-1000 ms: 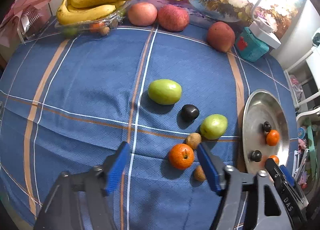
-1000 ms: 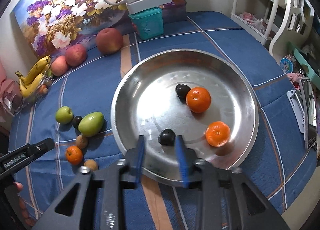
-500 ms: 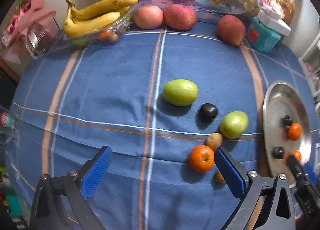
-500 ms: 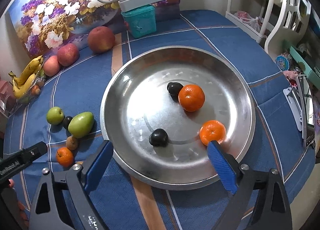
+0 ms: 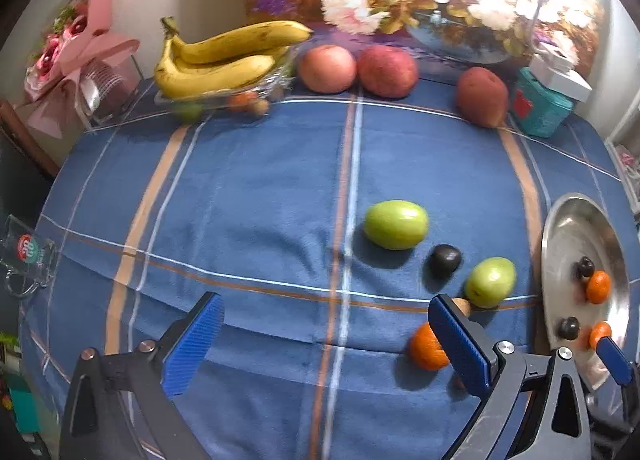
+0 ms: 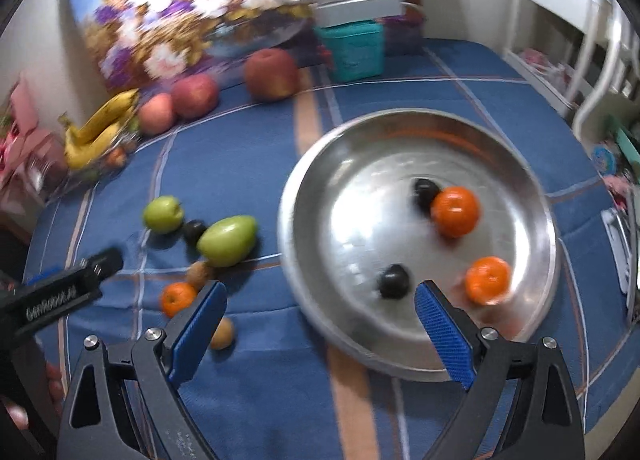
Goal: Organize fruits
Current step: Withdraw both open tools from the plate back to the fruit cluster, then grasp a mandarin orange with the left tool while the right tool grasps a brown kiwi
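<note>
A steel plate holds two oranges and two dark plums. On the blue cloth to its left lie two green fruits, a dark plum, an orange and two small brown fruits. My left gripper is open and empty above the cloth, its right finger just over the orange. My right gripper is open and empty over the plate's near left rim.
Bananas on a clear tray, three red apples and a teal box line the table's far edge before a flower painting. White furniture stands to the right. A pink bouquet sits far left.
Both grippers opened wide; the right one released a dark plum onto the plate and then swung left. The left gripper drew back and shifted left, away from the orange.
</note>
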`<state>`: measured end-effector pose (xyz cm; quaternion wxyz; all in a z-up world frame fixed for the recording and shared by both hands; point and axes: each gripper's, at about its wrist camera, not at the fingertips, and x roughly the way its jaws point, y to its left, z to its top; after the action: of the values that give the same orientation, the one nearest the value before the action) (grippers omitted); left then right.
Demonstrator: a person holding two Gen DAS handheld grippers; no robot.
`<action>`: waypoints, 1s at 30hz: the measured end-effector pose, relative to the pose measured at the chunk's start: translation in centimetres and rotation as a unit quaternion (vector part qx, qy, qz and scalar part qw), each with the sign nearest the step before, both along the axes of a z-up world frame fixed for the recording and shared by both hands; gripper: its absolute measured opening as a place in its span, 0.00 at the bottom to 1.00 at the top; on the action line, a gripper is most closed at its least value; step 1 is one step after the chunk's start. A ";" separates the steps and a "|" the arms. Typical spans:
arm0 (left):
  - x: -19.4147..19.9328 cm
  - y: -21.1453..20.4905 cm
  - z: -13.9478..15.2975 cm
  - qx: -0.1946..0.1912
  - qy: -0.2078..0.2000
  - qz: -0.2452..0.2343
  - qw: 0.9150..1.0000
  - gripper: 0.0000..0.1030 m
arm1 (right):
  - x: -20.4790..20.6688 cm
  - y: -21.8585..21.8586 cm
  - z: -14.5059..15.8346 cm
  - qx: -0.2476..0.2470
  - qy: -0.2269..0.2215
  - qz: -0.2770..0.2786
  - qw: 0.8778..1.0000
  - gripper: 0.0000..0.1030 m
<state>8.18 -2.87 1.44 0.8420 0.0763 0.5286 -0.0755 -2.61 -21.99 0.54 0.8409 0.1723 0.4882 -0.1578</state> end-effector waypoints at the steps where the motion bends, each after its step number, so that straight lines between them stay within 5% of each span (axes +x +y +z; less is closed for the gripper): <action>1: 0.3 0.6 0.0 0.007 -0.002 0.008 1.000 1.00 | 0.3 0.7 0.0 0.002 0.000 0.012 1.000 0.92; 11: 1.6 3.2 -1.0 -0.017 0.023 0.045 0.999 1.00 | 2.3 4.9 -0.1 0.011 0.008 0.081 0.997 0.92; 30: 0.7 -1.8 -5.2 -0.071 0.106 -0.064 0.990 1.00 | 4.1 7.1 -4.6 0.016 0.084 0.129 0.988 0.92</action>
<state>8.91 -4.67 -3.74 0.7780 0.0420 0.6022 -0.1740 1.53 -14.90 -4.05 0.8074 0.1068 0.5778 -0.0539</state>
